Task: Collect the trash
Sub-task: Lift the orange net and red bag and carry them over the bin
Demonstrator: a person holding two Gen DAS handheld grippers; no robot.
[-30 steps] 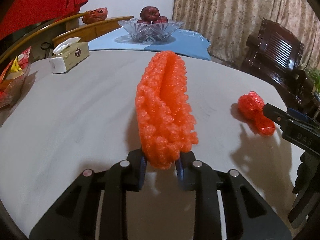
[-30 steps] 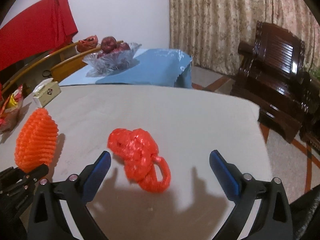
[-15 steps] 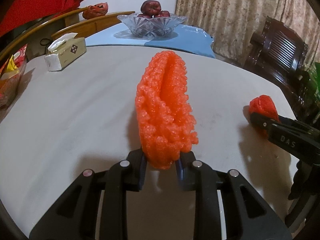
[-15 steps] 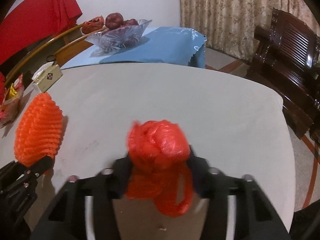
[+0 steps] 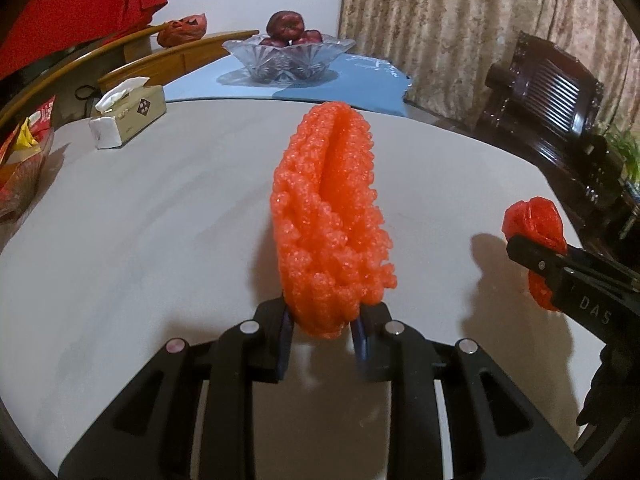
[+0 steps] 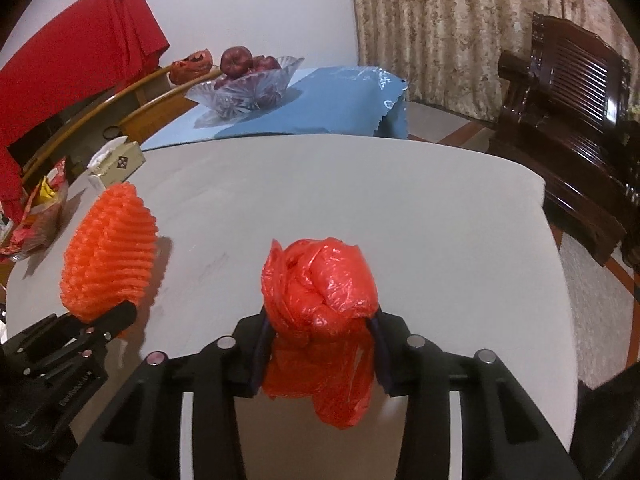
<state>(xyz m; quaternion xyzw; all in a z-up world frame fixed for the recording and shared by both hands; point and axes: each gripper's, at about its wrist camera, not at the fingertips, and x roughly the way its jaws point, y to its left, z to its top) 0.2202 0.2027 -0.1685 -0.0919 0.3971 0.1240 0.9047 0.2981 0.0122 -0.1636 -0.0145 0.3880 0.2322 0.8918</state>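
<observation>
**Gripping two pieces of trash above the grey table**

Crumpled red plastic bag (image 6: 320, 292) sits clamped between the pads of the right gripper (image 6: 320, 344). The jaws have just been closing and now press the bag from both sides; a knotted lump bulges above the pads and a loose tail hangs below them. From the left wrist view the same bag shows at the far right, pinched at the tip of the right gripper (image 5: 536, 260), which casts a shadow on the tabletop.

Orange foam fruit net (image 5: 332, 224) is held in the left gripper (image 5: 322, 330). Jaws narrow, pads squeezing its lower end, net standing up and away from the fingers. In the right wrist view it appears at left, clear of the surface.

Both items are well apart, over the grey table (image 6: 400, 208).

Farther back: tissue box (image 5: 128, 116) near the left edge; snack packets (image 5: 24, 160) at far left; glass fruit bowl (image 5: 288, 58) on a blue cloth (image 5: 360, 88); dark wooden chair (image 6: 568, 92) before a patterned curtain (image 6: 440, 20).
</observation>
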